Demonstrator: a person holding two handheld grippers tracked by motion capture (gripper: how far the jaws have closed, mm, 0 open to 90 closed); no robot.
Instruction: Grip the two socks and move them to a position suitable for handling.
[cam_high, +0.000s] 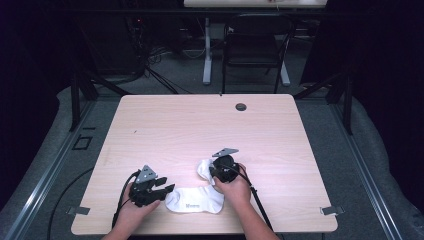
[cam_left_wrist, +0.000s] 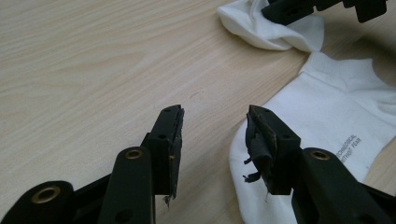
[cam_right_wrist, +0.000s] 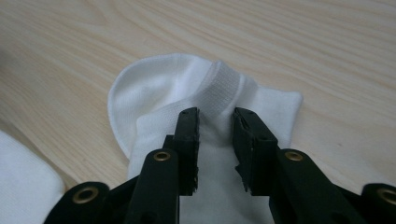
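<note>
Two white socks lie near the table's front edge. One sock (cam_high: 195, 200) (cam_left_wrist: 336, 107) is spread flat, with small grey print on it. The other sock (cam_high: 203, 167) (cam_left_wrist: 261, 23) (cam_right_wrist: 154, 84) is bunched up just beyond it. My right gripper (cam_high: 216, 170) (cam_right_wrist: 215, 114) points down onto the bunched sock, and its jaws pinch the ribbed cuff into a ridge. My left gripper (cam_high: 167, 189) (cam_left_wrist: 215, 116) lies low at the flat sock's left end. It is open, with bare wood between its jaws, and its right jaw hangs over the sock's edge.
The light wooden table (cam_high: 200, 125) has a round cable hole (cam_high: 241, 106) near its far edge. A black chair (cam_high: 255, 45) stands beyond the table. Metal clips (cam_high: 331, 210) sit at the front corners. A hand holds each gripper at the table's front edge.
</note>
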